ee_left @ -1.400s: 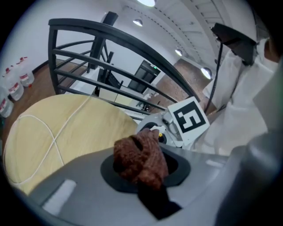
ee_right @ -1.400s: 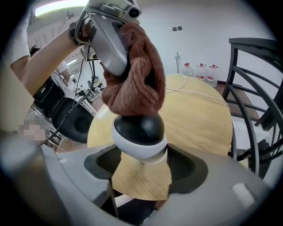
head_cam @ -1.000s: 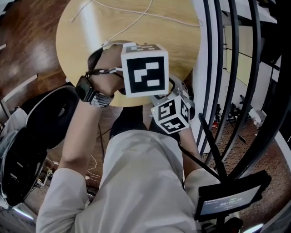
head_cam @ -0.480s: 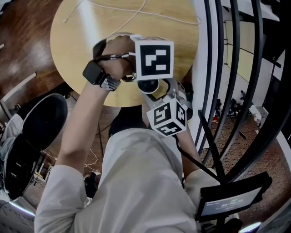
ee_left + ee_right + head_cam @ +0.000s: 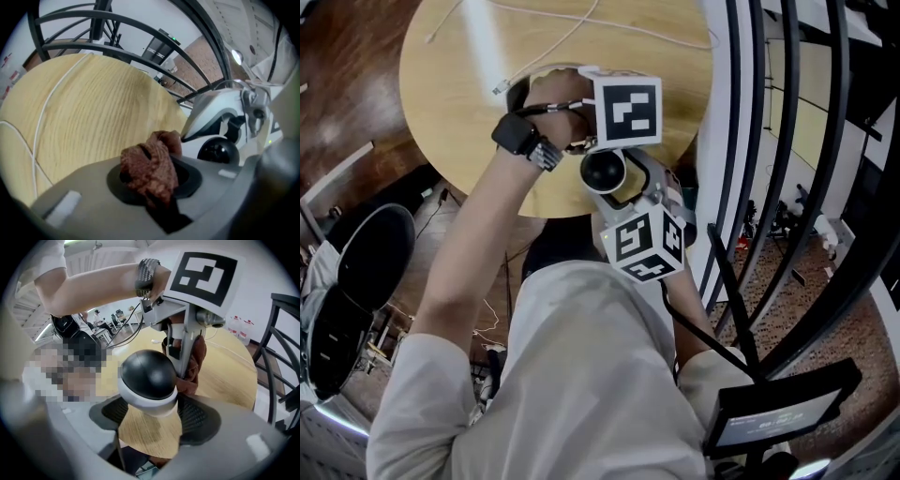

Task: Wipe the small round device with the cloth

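We look down on a round wooden counter (image 5: 469,112); over its near edge our right gripper (image 5: 154,416) is clamped on the small round device (image 5: 147,378), whose black dome faces up above a white rim; our left gripper (image 5: 157,180) is closed tight on the bunched brown cloth (image 5: 147,161), which hangs just beside the device; we cannot tell whether they touch; a thin white cable (image 5: 553,42) trails across the counter's far side.
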The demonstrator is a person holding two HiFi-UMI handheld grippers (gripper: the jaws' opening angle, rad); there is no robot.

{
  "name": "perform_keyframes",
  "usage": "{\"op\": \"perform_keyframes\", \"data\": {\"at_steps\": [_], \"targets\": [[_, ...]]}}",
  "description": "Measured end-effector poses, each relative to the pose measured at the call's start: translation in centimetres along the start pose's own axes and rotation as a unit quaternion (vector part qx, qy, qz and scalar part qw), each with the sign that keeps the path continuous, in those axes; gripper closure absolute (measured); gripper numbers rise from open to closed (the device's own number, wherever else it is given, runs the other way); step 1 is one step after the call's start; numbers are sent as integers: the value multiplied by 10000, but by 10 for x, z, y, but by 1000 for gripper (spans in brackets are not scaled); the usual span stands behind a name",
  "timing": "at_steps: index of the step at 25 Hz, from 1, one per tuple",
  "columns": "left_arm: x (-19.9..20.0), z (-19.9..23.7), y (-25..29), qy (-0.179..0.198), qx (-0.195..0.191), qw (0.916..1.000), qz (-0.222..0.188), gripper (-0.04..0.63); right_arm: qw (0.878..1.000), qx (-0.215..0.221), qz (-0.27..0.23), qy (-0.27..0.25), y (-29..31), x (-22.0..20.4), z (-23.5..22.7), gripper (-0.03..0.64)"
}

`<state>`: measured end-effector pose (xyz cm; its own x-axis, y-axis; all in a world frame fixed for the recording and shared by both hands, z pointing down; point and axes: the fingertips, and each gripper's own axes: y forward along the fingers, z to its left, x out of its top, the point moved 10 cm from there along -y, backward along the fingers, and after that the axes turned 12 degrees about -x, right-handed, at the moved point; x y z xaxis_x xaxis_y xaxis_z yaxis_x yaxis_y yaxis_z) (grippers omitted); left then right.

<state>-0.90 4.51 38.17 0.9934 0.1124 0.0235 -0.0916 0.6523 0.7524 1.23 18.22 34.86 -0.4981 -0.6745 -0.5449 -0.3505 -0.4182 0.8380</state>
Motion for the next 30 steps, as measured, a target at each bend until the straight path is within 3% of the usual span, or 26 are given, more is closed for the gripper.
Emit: {"op": "perform_keyframes", "data": {"at_steps": [4, 7, 12, 16, 18, 20, 22, 26, 30], "targets": [[5, 8, -4, -145, 391, 9976, -544, 506, 9999, 142, 58, 58, 5, -11, -20, 282], [-7, 6, -13, -330, 750, 9815, -1732, 508, 9996, 65, 184, -214, 0, -11, -32, 282], [-43, -10, -29, -679, 1084, 9239, -3607, 508, 9994, -220, 241, -146, -19, -16, -48, 282], [-59, -13, -20, -1006, 1286, 8795, -4470, 508, 9987, -339, 282, 244, -37, -31, -68, 282], [-59, -14, -18, -1181, 1198, 8525, -4950, 508, 9978, -434, 142, 482, -46, -38, -83, 284], [-57, -13, -18, -1276, 1116, 8247, -5395, 508, 9958, -637, -55, 656, -53, -40, -102, 290], [-56, -4, -21, -1291, 1140, 8028, -5709, 508, 9920, -985, -281, 733, -53, -37, -125, 309], [-36, 54, -42, -1121, 1461, 7753, -6042, 506, 9811, -1563, -730, 874, -22, -26, -194, 386], [-13, 86, -67, -661, 1883, 7551, -6245, 508, 9682, -1933, -1166, 1075, 1, -20, -246, 461]]}}
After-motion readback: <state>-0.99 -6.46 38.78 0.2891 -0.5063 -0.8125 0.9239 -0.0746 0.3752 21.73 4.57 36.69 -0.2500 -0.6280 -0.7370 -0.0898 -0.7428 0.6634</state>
